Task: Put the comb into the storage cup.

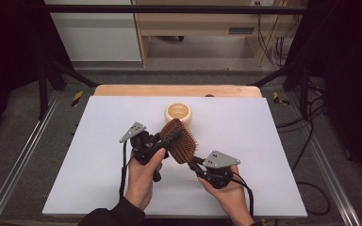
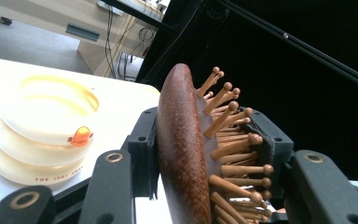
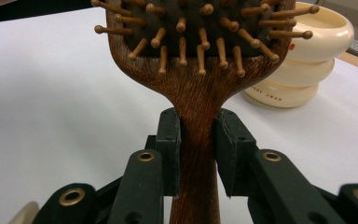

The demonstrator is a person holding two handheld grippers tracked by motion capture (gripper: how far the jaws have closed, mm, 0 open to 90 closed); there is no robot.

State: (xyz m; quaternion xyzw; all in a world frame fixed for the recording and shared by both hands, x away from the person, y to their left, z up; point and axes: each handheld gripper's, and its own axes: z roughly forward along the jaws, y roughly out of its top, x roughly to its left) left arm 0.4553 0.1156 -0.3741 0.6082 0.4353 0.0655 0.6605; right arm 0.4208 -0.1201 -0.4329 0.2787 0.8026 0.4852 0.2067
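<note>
A brown wooden hairbrush (image 1: 181, 141) with wooden pins is held above the white table between both grippers. My left gripper (image 1: 172, 138) is shut on its oval head: in the left gripper view one jaw presses the smooth back of the hairbrush (image 2: 182, 144) and the other meets the pin tips, with the left gripper (image 2: 208, 145) straddling it. My right gripper (image 1: 194, 162) is shut on the handle; the right gripper view shows the hairbrush (image 3: 198, 70) neck clamped between the right gripper (image 3: 198, 151) pads, pins facing the camera.
A cream ribbed round container (image 1: 178, 114) stands open just behind the brush, also seen as the container (image 2: 46, 126) and the container (image 3: 303, 56). The white table sheet (image 1: 245, 141) spreads wide on both sides. Metal frame rails and cables border the table.
</note>
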